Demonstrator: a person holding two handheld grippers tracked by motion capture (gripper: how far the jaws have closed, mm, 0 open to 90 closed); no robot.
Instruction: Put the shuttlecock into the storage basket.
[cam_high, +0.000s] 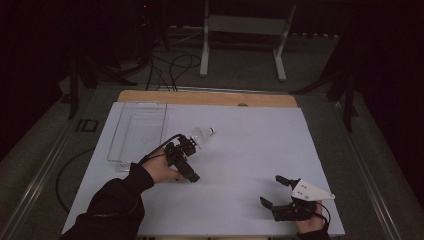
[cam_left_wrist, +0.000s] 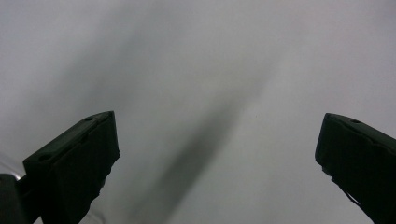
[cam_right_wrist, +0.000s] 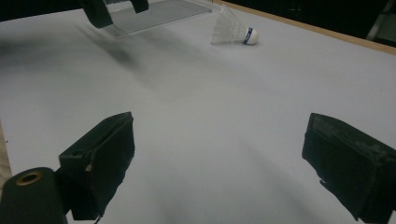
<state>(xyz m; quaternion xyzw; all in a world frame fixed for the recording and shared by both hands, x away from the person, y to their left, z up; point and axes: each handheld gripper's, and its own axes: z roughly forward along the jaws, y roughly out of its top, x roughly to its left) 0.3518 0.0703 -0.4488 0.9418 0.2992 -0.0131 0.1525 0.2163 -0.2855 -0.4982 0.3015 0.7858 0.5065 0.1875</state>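
Note:
A white shuttlecock (cam_high: 202, 134) with a blue band at its cork lies on its side on the white table (cam_high: 240, 150), cork toward the right. My left gripper (cam_high: 191, 160) is open just in front of the feathered end; its own view has the jaws wide apart over bare table (cam_left_wrist: 210, 70). My right gripper (cam_high: 271, 190) stands open near the front right edge with nothing between its fingers. From the right gripper view (cam_right_wrist: 219, 149) the shuttlecock (cam_right_wrist: 233, 30) lies far ahead, with the left gripper's fingers (cam_right_wrist: 100, 11) hanging at the top left.
A clear plastic tray (cam_high: 137, 132) lies at the table's back left, also visible as the tray (cam_right_wrist: 159, 11) in the right gripper view. A wooden strip (cam_high: 207, 97) runs along the far edge. Beyond it are cables and a white stand (cam_high: 245, 30) on the floor.

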